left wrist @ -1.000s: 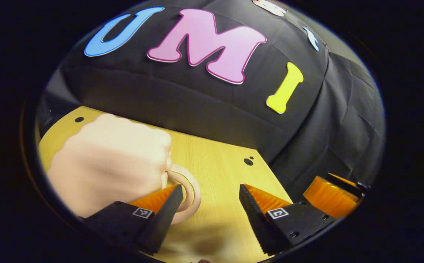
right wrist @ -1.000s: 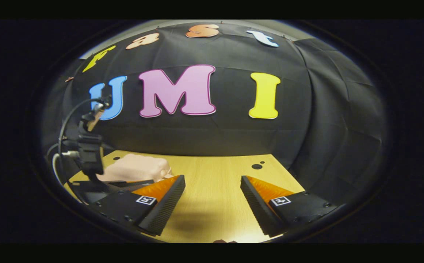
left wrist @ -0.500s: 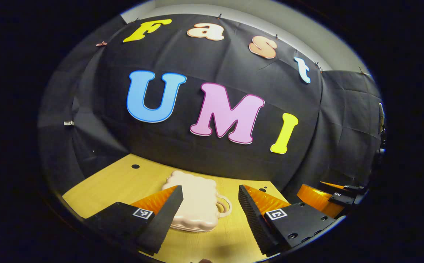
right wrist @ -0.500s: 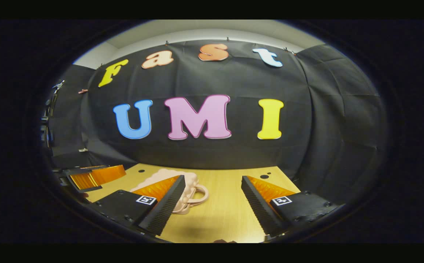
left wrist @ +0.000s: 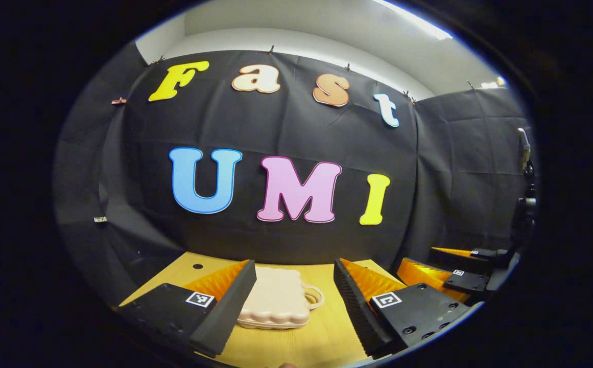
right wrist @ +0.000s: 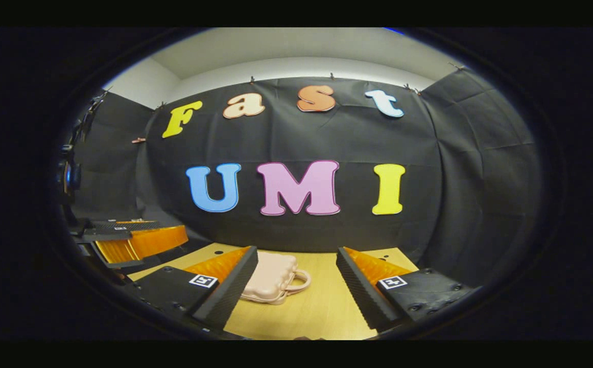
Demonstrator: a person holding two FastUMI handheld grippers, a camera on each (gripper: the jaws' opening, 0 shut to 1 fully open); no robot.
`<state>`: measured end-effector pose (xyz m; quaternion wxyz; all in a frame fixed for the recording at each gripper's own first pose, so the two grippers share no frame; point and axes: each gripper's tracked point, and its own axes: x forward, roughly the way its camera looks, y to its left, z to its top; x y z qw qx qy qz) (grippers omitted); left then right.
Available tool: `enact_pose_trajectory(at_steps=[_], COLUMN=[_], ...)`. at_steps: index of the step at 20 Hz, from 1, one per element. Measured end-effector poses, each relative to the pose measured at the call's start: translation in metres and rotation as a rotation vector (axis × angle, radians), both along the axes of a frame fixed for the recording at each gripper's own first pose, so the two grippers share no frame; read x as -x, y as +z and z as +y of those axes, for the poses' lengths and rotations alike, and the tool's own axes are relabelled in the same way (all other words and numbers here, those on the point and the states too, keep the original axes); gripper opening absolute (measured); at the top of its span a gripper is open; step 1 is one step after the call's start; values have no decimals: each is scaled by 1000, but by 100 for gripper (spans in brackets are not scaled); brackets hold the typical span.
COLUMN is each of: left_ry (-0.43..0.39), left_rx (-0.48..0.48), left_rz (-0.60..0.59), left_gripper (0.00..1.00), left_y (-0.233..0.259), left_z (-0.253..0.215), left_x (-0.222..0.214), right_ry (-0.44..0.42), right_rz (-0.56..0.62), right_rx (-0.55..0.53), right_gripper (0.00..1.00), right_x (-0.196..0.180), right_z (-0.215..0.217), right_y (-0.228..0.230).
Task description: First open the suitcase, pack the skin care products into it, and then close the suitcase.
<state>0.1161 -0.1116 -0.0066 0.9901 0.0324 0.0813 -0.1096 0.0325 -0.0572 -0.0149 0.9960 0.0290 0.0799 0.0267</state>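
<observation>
The pink suitcase [left wrist: 276, 301] lies shut near the table's [left wrist: 322, 342] far edge, no skin care products visible, so everything seems left while the left gripper [left wrist: 294, 294] and right gripper [right wrist: 297, 283] hover wide open, empty.

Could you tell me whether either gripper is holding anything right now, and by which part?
Nothing is held: the left gripper and right gripper are both open, short of the closed suitcase.
</observation>
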Motion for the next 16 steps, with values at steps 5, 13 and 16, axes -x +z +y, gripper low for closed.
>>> enact_pose_trajectory(at_steps=[5, 13, 16], left_ry=[2, 116, 136], left_rx=[-51, -18, 1], left_rz=[-34, -26, -13], left_gripper=[92, 96, 96], left_y=[19, 15, 17], left_z=[-3, 33, 39], left_x=[12, 39, 43], right_ry=[-2, 49, 70], right_rz=[-13, -31, -28], right_rx=[6, -5, -12], right_gripper=[98, 98, 98], right_x=[4, 7, 8], right_z=[-1, 18, 27], right_y=[7, 14, 12])
